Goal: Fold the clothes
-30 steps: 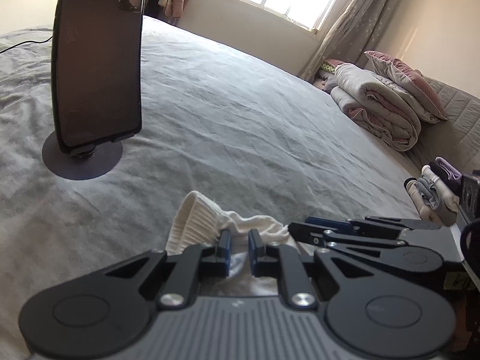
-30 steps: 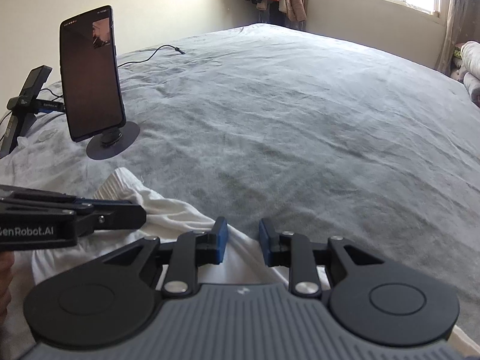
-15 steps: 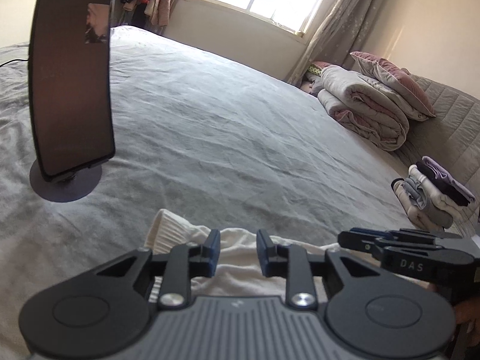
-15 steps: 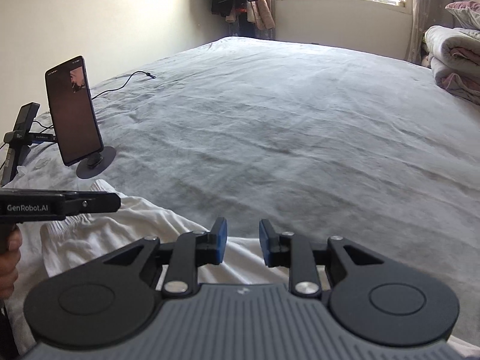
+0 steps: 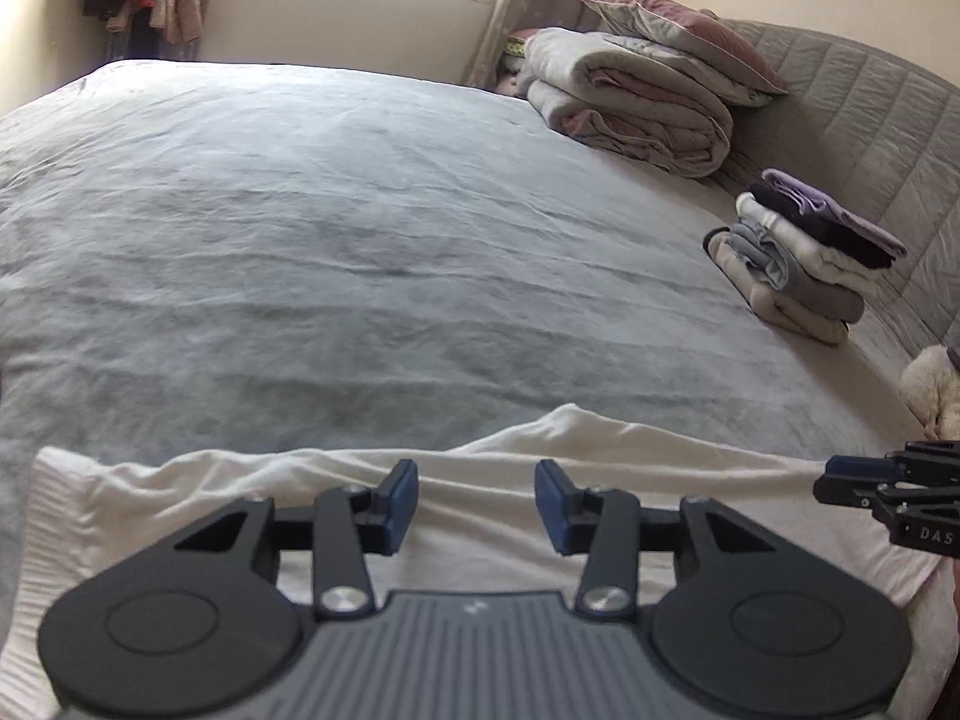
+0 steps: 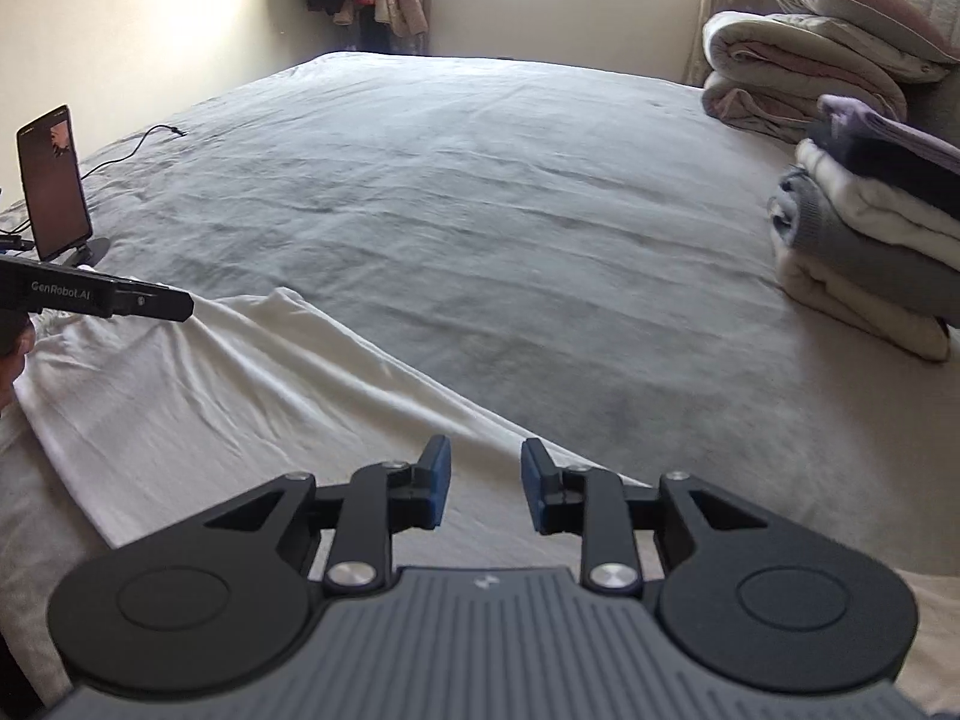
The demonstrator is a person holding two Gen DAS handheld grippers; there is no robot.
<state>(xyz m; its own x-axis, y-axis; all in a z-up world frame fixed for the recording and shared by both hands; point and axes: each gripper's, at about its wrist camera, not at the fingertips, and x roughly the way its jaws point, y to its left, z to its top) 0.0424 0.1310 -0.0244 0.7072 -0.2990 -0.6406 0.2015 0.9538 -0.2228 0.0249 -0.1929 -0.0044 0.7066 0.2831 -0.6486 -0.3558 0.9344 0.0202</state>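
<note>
Left wrist — garment (image 5: 480,474) beneath jaws.

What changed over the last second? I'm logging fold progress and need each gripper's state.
The left gripper opened from nearly shut and let go of the white garment. Both grippers moved apart, so the bunched garment now lies spread across the bed. The right gripper stayed open. The folded stack sits untouched.

Black claw (image 5: 475,504) — blue pads (image 5: 401,498).
</note>
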